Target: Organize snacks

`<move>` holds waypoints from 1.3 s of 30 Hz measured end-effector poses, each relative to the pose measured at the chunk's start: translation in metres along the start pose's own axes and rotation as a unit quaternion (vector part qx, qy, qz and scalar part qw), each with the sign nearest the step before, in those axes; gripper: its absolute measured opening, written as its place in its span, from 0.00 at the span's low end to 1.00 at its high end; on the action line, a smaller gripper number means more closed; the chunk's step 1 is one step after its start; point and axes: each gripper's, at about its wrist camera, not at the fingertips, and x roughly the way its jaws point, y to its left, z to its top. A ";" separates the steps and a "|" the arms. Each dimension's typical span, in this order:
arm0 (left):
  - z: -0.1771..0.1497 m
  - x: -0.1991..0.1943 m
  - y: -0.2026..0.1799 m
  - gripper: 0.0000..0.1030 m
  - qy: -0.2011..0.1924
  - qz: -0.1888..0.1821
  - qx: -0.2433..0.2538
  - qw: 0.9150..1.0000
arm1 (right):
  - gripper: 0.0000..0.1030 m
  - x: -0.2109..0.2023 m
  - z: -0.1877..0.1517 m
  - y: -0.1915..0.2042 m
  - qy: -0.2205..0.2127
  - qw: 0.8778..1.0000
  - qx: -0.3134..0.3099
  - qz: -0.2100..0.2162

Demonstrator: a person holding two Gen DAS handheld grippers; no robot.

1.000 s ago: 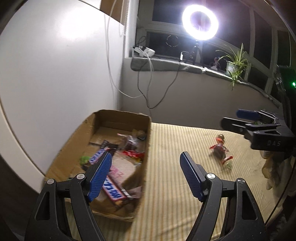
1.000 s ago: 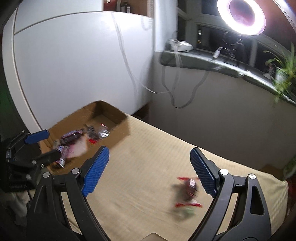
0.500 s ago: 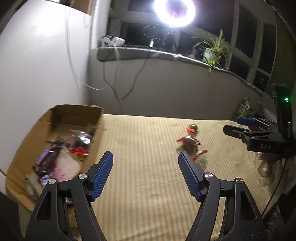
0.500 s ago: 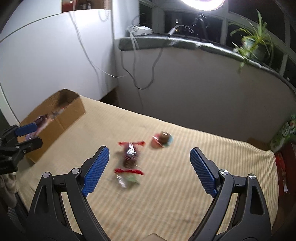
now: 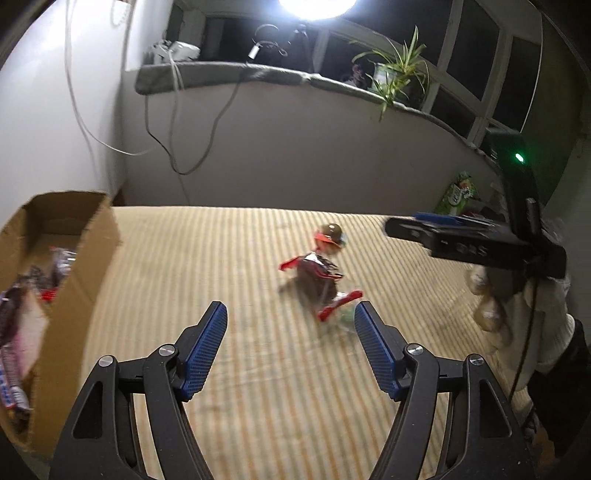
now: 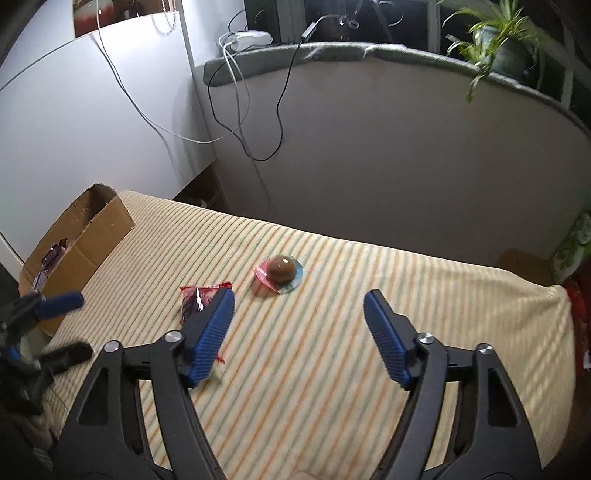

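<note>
Left gripper (image 5: 290, 345) spread, nothing between the blue pads, hovering over the striped cloth (image 5: 258, 369). Right gripper (image 6: 299, 332) closing, jaws apart with only bare cloth between them; left pad (image 6: 210, 336) overlapping the lower end of a dark snack packet with red ends (image 6: 195, 302) in the picture, whether touching or above cannot be told. Seen from the left wrist, the same packet (image 5: 317, 280) lying flat just beyond the right pad, blurred. Just past it, a round brown jelly cup on a pink and blue foil rim (image 6: 281, 271), close beside the packet, whether touching cannot be told. Further out on the left edge of the cloth, an open cardboard box (image 5: 85, 258) with several wrapped snacks (image 5: 22, 302) inside. Right gripper also visible from the left wrist at the right edge (image 5: 436, 225), held by a hand in a pale sleeve (image 5: 517, 306). Behind everything, a white wall, dangling cables (image 6: 258, 122), a padded sill with a potted plant (image 6: 498, 40), and a bright ring light (image 5: 317, 5) at the top.
</note>
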 end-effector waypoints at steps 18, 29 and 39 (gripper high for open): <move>0.014 0.067 -0.015 0.60 0.032 -0.026 -0.019 0.999 | 0.56 0.078 0.015 0.023 0.046 0.998 -0.050 0.005; 0.021 0.082 -0.016 0.46 0.040 -0.040 -0.021 0.998 | 0.39 0.087 0.014 0.028 0.054 0.997 -0.063 0.002; 0.021 0.086 -0.018 0.31 0.043 -0.058 -0.029 0.997 | 0.32 0.080 0.014 0.023 0.054 0.997 -0.054 0.008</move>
